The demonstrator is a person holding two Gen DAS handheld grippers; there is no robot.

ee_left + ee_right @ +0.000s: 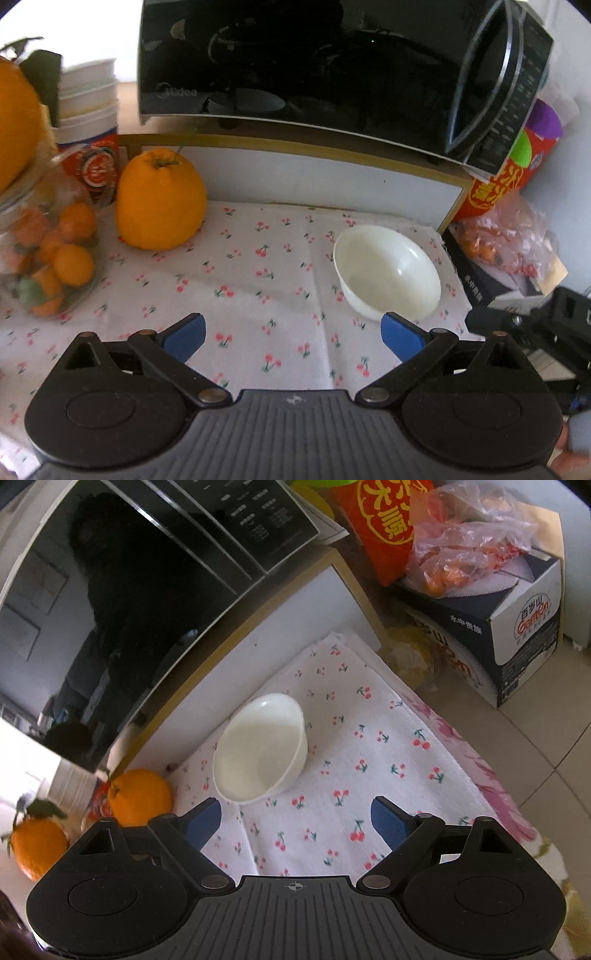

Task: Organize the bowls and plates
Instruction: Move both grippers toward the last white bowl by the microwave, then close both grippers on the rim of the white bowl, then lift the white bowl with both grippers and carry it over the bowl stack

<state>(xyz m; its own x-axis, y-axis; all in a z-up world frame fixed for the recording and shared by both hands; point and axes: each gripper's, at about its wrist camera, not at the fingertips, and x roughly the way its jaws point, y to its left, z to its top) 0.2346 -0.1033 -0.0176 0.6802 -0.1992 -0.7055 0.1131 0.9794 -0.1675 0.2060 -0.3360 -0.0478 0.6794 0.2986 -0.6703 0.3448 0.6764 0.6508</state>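
Observation:
A white bowl [388, 271] stands upright and empty on the cherry-print cloth [258, 280]. My left gripper [291, 334] is open and empty, with the bowl just ahead of its right fingertip. The bowl also shows in the right wrist view [260, 747], ahead and left of my right gripper [295, 819], which is open and empty above the cloth [351, 775]. A stack of white bowls or cups [88, 99] stands at the far left behind a glass jar.
A black microwave [314, 70] sits on a white shelf behind the cloth. A large orange [160, 199] and a glass jar of small fruit [51, 251] stand on the left. A red snack canister [506, 173], a fruit bag [461, 550] and a carton [517, 635] lie right.

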